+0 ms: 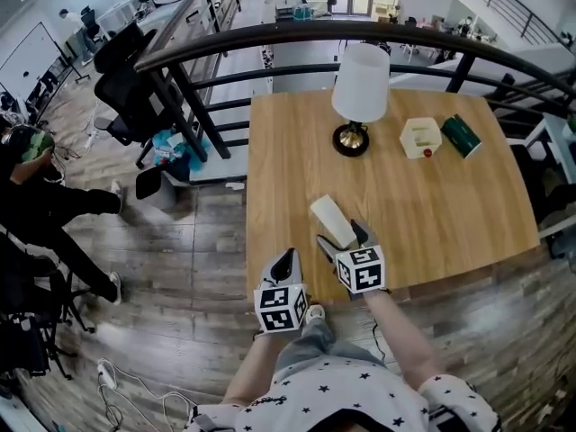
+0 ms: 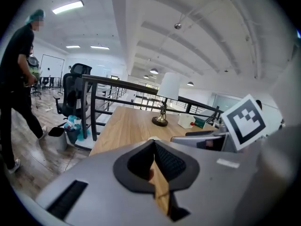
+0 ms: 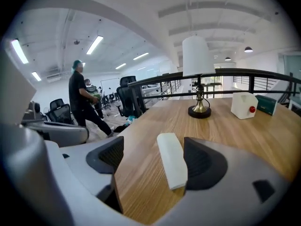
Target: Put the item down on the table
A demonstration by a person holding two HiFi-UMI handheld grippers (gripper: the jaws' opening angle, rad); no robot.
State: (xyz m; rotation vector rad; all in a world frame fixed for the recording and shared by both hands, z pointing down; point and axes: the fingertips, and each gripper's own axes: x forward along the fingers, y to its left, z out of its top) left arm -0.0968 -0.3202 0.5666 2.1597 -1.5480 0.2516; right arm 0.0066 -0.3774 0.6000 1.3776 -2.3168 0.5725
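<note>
The left tool [image 1: 287, 261] hangs over the near left corner of the surface [image 1: 450, 214], clenched and empty. In the left gripper view [image 2: 154, 147] its two dark pads meet with nothing between them, and it points out across the wood. It stands well to the left of the job and looks to have no part in it.

Next comes the item [image 1: 331, 219], a cream-white oblong block, lying flat on the wood near the front edge. Its long axis runs away from the person, leaning a little to the left at the far end. That is close to the line along which the right tool points.

The right tool [image 1: 342, 235] straddles the block's near end with its jaws released and spread wide. In the right gripper view [image 3: 155, 160] the block [image 3: 171, 159] sits off-centre in the gap. Bare wood shows between it and the left pad, while its other side lies just beside the right pad, and I cannot tell whether they touch.

The placing looks done. What matters for the retreat, I think, is that closeness: the right hand is the nearer one, and backing out along the block's length rather than sideways should keep the pad from dragging it.

Further back and to the right stand a lamp [image 1: 360, 97], a white box [image 1: 420, 137] and a green box [image 1: 462, 136], well apart from all this.
</note>
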